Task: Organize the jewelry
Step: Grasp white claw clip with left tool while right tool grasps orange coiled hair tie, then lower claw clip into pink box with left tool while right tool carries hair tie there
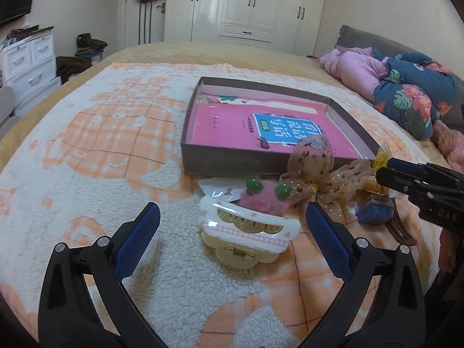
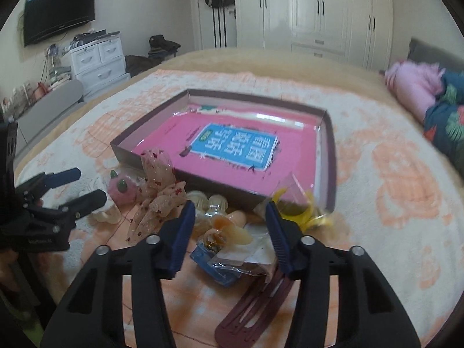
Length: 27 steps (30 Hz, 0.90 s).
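Bed (image 1: 87, 150) first: it carries everything, under an orange-and-cream blanket, with the shallow brown box (image 1: 232, 165) lying far of the pile and its pink-lined floor showing no jewelry that I can see. Jewelry sits heaped against the box's near wall. My left tongs (image 1: 232, 226) stand wide apart, holding nothing, and the white claw clip (image 1: 249, 232) lies directly between the two blue pads, slightly far of the tips, its long axis running left to right across the gap. That clip is plainly the left hand's piece; the right is well off to its right. My right tongs (image 2: 229, 217) stand partly apart over the bagged trinkets (image 2: 229, 249), the pads touching nothing that I can make out. The dark red comb (image 2: 246, 313) lies under them, its length running near to far. Next, I judge, the left tongs need only ease forward and close across the clip.
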### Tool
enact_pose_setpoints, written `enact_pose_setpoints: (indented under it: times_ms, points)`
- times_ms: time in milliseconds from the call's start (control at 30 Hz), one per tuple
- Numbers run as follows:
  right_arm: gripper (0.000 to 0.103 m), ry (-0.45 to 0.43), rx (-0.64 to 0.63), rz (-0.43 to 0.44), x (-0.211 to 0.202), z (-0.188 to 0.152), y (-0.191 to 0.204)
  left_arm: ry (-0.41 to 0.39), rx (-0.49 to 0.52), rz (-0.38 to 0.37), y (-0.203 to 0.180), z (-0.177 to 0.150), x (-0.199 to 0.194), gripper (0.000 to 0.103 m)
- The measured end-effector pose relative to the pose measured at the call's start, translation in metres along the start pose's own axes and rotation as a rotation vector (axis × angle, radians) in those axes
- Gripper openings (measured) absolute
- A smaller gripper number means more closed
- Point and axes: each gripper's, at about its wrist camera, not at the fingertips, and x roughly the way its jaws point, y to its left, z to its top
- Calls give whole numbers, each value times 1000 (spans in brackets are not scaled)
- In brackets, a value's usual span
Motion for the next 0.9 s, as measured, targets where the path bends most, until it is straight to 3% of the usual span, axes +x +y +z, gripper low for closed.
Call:
enact_pose_setpoints:
  times_ms: [133, 267, 467, 900]
  points:
    - [32, 30, 25, 34, 5, -7, 0, 13, 2, -10, 0, -1, 7, 92]
    - [31, 48, 52, 68, 3, -15, -2, 26, 1, -19, 0, -2, 12, 91]
    - [30, 17, 41, 102, -14, -24, 1, 43, 9, -58, -2, -4, 16, 71]
    - [30, -48, 86, 106, -52, -28, -17, 42, -10, -60, 4, -9, -3, 71]
